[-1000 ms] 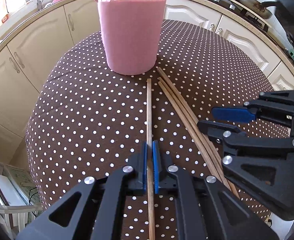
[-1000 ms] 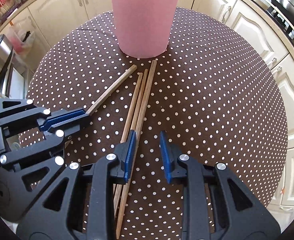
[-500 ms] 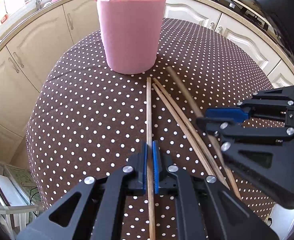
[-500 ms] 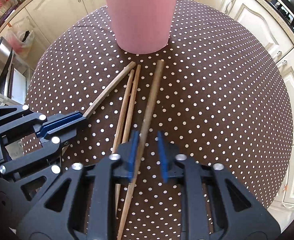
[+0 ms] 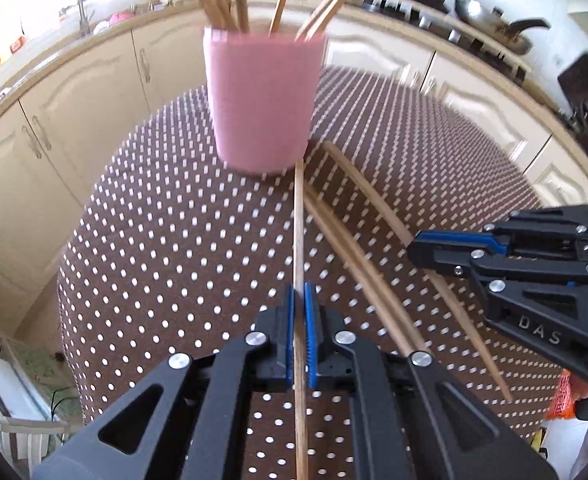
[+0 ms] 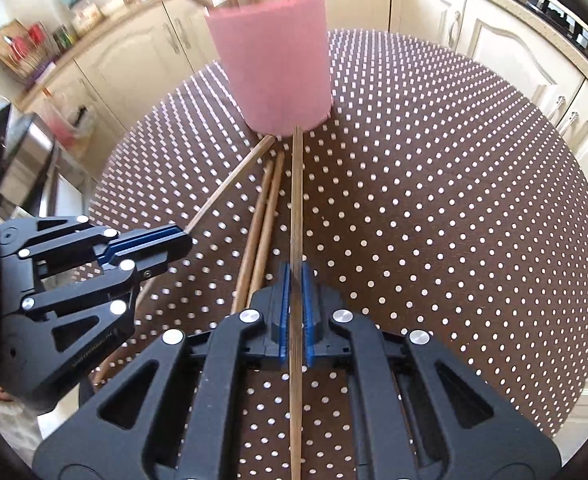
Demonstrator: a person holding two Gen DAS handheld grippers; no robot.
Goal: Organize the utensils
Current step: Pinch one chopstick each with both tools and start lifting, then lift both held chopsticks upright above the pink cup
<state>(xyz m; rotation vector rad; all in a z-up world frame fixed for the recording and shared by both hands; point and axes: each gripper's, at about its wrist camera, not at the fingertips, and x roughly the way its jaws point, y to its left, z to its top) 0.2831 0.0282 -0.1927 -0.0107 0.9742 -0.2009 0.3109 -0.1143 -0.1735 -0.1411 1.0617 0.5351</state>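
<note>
A pink cup [image 5: 262,100] with several wooden chopsticks standing in it sits at the far side of the polka-dot table; it also shows in the right wrist view [image 6: 274,64]. My left gripper [image 5: 300,320] is shut on one chopstick [image 5: 299,224] whose far tip reaches the cup's base. My right gripper [image 6: 294,300] is shut on another chopstick [image 6: 296,200], also pointing at the cup. Two more chopsticks [image 6: 264,208] lie on the cloth between the grippers. The right gripper shows in the left wrist view [image 5: 494,248], the left gripper in the right wrist view [image 6: 134,248].
The round table [image 6: 454,200] has a brown cloth with white dots. Cream kitchen cabinets [image 5: 74,92] and a counter curve behind it. A stove with a pan [image 5: 494,28] is at the far right.
My right gripper has closed on a chopstick and lifted it off the cloth. Both grippers have risen and tilted, so the cup's rim and its chopsticks now show.
</note>
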